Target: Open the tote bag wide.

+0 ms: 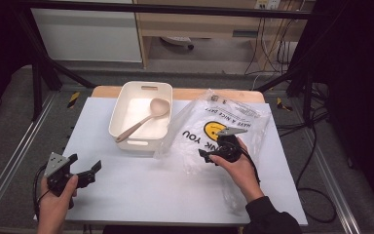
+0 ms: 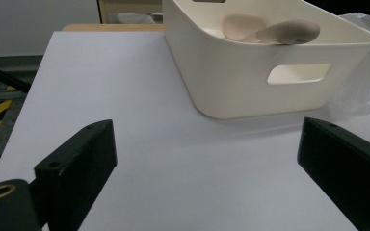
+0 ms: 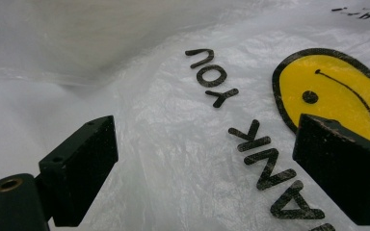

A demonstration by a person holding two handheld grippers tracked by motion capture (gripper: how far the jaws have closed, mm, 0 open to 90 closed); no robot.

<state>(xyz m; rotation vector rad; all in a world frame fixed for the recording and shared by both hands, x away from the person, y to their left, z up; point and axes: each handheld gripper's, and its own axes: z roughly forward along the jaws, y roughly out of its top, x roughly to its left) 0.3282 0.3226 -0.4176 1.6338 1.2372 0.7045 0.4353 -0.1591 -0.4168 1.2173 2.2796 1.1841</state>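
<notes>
From the high view I had the right gripper (image 1: 213,157) hovering over the clear plastic bag (image 1: 195,139), jaws spread above its printed face, while the left gripper (image 1: 85,174) sat low at the near left of the white table (image 1: 141,190), jaws parted on nothing. Well ahead of the left jaws stood the cream bin (image 1: 126,127) with the ladle (image 1: 143,119) already lying inside it, so I judged the loading done and the bag work barely begun. In the left gripper view my jaws stood wide, bare table (image 2: 125,86) between them, the bin (image 2: 241,82) ahead and to the right of them, the ladle (image 2: 284,32) peeking over its rim and a corner of the bag (image 2: 361,91) beyond the right jaw. In the right gripper view the jaws were wide with the bag (image 3: 173,159) spread between and under them, ungripped; the smiley print (image 3: 332,91) sat by the right jaw. I couldn't find the bag's opening or tell whether the jaws touched the film.
</notes>
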